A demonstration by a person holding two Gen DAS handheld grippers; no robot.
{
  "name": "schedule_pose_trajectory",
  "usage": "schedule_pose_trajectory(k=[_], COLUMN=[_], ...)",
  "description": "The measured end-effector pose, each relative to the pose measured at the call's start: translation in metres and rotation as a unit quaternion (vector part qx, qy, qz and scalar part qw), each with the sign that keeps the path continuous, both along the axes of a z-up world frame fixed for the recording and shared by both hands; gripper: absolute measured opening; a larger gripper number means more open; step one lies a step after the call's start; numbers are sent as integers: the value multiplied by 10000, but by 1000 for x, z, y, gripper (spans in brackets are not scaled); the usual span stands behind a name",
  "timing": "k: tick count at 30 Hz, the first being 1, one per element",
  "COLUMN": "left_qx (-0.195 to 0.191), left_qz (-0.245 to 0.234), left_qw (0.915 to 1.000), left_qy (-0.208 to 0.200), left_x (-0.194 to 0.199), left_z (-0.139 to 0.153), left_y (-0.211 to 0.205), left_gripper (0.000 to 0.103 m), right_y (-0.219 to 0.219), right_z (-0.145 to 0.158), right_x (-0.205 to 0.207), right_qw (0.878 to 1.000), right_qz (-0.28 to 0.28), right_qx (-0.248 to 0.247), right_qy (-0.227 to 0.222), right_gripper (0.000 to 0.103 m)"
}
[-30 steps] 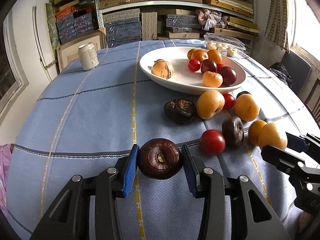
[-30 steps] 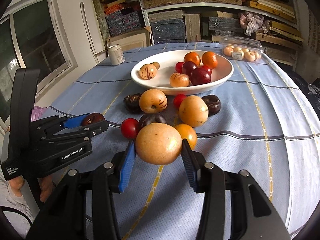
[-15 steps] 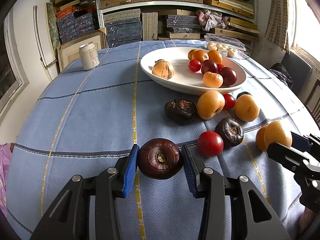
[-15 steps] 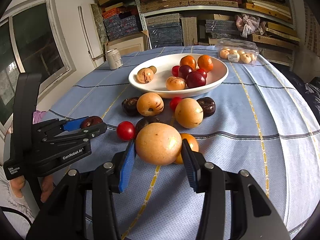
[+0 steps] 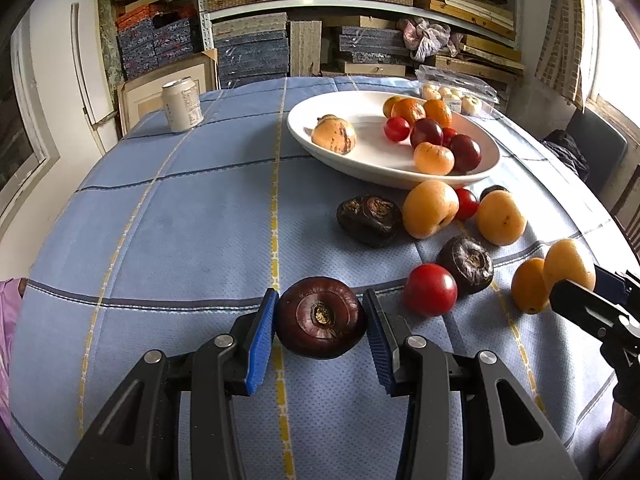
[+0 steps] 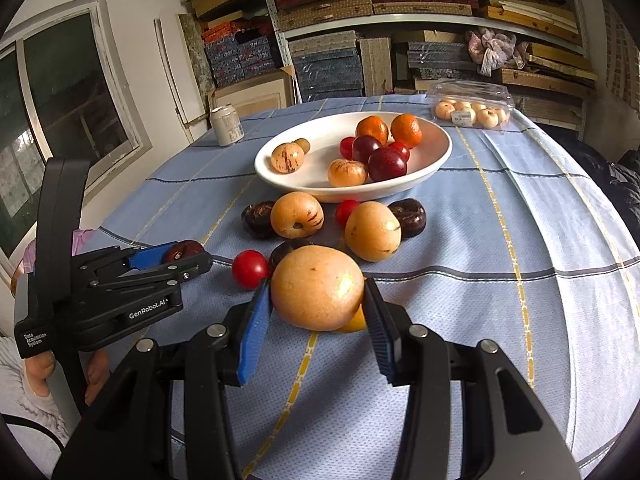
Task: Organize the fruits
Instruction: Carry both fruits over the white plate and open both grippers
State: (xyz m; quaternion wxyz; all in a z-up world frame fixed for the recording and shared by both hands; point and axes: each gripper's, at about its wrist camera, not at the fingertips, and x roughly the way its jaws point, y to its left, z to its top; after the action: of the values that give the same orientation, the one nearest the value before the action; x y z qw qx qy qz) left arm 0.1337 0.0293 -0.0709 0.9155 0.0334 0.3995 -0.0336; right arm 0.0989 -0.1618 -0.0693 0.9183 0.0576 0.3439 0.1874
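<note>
A: Gripping a dark purple fruit, the left gripper has its blue pads pressed on both sides of it, near the table's near edge, just as a second ago. Any change there?

B: None I can see. The fruit sits clamped in the same spot, stem scar facing the camera.

A: And the right gripper?

B: Clenched on a big yellow fruit. In the left view that fruit has shifted: earlier it sat low beside an orange one at the right, and now it shows higher, above the gripper's black finger.

A: Is it off the cloth?

B: It looks lifted, with the orange fruit peeking out under it in the right view, but I cannot tell for certain.

A: The rest?

B: The white bowl stays far right of centre with its fruits inside. One dark fruit by the red tomato has turned, so its stem end now faces the left camera. The can stands far left, unmoved.
</note>
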Motion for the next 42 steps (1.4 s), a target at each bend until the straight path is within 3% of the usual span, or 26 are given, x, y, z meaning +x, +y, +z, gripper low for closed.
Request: schedule_pose_trajectory(k=[5, 8, 16, 19, 23, 28, 36, 42], left_qx=[-241, -80, -152, -240, -288, -483, -678, -718], left_qz=[155, 233, 408, 418, 472, 490, 380, 264], left_qw=[9996, 9994, 9945, 9927, 9916, 9937, 9964, 9969], left_qy=[-64, -233, -951, -1104, -1173, -882, -331, 157], left_x=[3, 8, 51, 69, 95, 143, 204, 228], left_z=[17, 39, 135, 152, 153, 134, 89, 51], left_y=[14, 20, 19, 5, -15, -26, -35, -39], left_gripper=[43, 43, 43, 43, 43, 43, 43, 43], right_y=[-14, -30, -57, -58, -55, -34, -27, -26], right_z=[14, 33, 119, 149, 168, 155, 89, 45], right_x=[-1, -2, 22, 41, 77, 128, 194, 214], right_qw=[9998, 9989, 9900, 9851, 9825, 9871, 9960, 9961], right_qz=[-158, -329, -692, -767, -802, -707, -662, -802], right_qx=[32, -28, 150, 260, 461, 331, -145, -339], right_qy=[-125, -340, -1220, -1519, -1617, -1401, -582, -142], right_gripper=[45, 45, 45, 45, 45, 45, 45, 45])
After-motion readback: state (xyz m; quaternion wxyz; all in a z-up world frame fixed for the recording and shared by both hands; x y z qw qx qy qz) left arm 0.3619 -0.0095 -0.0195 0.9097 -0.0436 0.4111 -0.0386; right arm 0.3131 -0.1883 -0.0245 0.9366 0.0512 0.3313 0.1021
